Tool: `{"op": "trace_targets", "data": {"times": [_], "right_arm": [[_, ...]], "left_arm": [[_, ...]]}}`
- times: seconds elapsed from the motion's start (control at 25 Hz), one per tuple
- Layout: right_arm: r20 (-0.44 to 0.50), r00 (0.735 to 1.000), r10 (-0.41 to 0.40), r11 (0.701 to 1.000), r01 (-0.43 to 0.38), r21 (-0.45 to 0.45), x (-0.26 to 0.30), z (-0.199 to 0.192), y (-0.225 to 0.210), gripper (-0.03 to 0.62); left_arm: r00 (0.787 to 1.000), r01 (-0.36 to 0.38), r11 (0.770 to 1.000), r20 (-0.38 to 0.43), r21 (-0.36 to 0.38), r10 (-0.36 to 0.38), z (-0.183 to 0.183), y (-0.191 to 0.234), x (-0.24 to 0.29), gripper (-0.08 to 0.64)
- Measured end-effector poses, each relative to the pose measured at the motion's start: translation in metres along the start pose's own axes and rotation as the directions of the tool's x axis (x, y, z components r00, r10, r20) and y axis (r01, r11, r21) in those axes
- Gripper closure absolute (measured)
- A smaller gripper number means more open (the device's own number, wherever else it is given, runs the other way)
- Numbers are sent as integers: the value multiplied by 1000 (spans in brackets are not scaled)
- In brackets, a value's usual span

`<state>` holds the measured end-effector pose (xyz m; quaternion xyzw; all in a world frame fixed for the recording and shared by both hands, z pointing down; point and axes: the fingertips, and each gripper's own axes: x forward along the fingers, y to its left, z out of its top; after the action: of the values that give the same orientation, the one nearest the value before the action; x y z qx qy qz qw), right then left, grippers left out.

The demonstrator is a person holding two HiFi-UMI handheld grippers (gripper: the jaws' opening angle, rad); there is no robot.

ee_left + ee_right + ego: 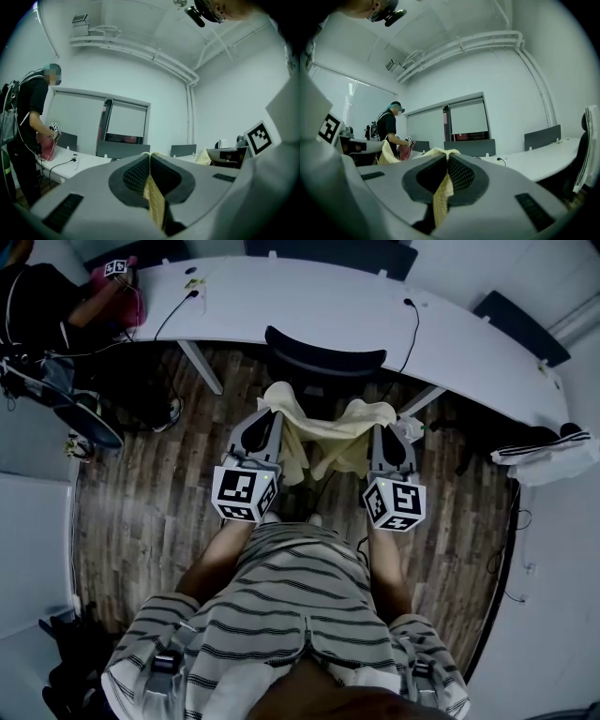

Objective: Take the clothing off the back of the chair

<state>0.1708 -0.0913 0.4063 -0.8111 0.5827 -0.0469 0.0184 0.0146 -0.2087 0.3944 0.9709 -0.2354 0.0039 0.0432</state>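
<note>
white desk (328,306) | cable (416,329) (black) | wood floor (141,512) | second person (28,122)

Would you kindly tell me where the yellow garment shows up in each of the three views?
Head view: centre, the yellow garment hangs just below the chair.
Left gripper view: bottom centre, pinched between the jaws.
Right gripper view: bottom centre, likewise pinched between the jaws.
Shared landmark: the curved white desk.

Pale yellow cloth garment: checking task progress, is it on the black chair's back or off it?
Off. The yellow garment hangs between left gripper and right gripper, jaws shut on it; the black chair back shows bare.
</note>
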Motion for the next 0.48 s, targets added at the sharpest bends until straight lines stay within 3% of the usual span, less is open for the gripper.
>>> {"op": "trace_targets", "data": {"times": [0.48], "right_arm": [[-20,1000,4,1000,-4,-15,-11,-25,6,568]], "left_arm": [[1000,-8,1000,-8,20,9,-23,-7,-8,532]]}}
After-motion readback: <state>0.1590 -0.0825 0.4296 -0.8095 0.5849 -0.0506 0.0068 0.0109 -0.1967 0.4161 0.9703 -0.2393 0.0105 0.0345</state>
